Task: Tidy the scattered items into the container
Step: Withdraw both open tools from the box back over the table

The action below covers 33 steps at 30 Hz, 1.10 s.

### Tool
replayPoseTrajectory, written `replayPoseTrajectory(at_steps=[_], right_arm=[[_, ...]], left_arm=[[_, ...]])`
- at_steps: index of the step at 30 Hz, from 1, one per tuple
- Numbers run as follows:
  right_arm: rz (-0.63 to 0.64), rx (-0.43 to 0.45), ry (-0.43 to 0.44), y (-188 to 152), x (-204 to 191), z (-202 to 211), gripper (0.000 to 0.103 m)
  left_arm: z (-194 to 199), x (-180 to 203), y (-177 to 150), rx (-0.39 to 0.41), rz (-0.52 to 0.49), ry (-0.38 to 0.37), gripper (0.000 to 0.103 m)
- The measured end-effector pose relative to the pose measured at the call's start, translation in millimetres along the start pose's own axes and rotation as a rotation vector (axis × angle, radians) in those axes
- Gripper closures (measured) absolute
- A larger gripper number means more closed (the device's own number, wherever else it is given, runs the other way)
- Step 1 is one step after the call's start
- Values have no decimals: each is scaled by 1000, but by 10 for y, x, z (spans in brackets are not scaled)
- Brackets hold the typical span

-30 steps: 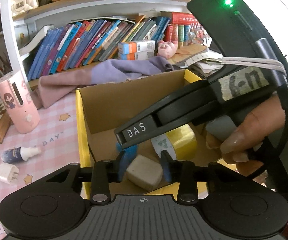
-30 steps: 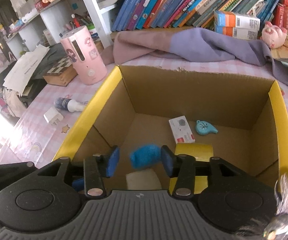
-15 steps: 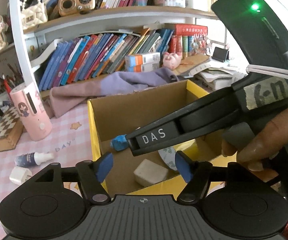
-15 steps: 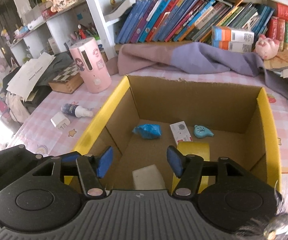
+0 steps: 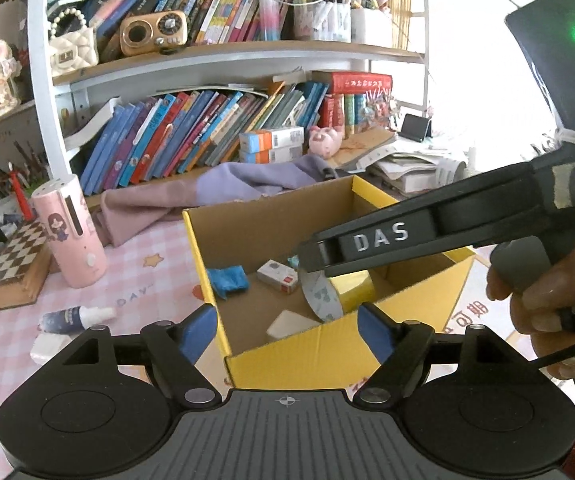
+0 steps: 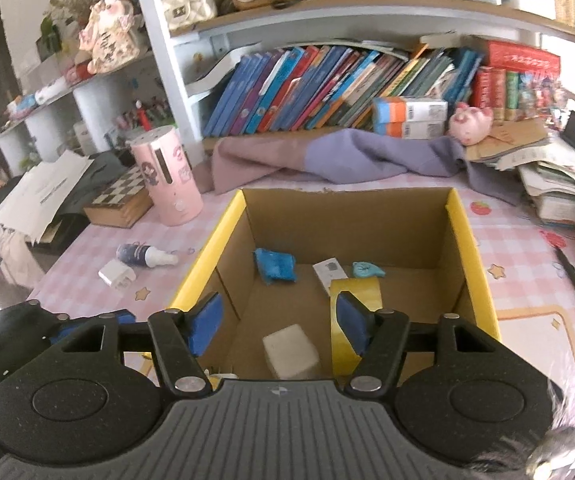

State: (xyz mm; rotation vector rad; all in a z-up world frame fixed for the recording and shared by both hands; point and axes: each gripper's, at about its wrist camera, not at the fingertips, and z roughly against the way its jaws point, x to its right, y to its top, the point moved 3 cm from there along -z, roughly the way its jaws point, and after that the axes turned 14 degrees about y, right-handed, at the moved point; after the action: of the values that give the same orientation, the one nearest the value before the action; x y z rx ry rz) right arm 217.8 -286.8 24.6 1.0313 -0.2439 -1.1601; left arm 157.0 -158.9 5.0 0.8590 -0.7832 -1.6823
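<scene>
Pink checked tablecloth under crowded bookshelves, with the yellow-rimmed cardboard box in front of me. Both my claws, the left gripper and the right gripper, hang spread and empty near its rim. Inside lie a blue cloth, tape roll and white block. Left outside, I judge, are the spray bottle and white charger, so my next reach goes left.

Pouch, tape roll, eraser in box; bottle, charger left.
</scene>
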Motion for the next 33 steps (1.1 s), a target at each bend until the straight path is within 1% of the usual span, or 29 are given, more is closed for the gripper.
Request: replayPoseTrajectory(at_steps=[11, 18, 23, 29, 33], right_arm=[[-9, 47, -112, -373, -332, 316, 42], [-37, 52, -181, -664, -491, 481, 42], [-39, 46, -214, -842, -646, 508, 42], [-31, 48, -264, -1066, -890, 490, 42], [-33, 36, -261, -1187, -1035, 446, 42]], left_arm=[[348, -287, -301, -21, 22, -29, 23], [501, -444, -443, -30, 26, -41, 23], [610, -513, -547, -29, 12, -50, 23], [702, -641, -707, -48, 8, -32, 23], [755, -752, -803, -63, 15, -15, 23]])
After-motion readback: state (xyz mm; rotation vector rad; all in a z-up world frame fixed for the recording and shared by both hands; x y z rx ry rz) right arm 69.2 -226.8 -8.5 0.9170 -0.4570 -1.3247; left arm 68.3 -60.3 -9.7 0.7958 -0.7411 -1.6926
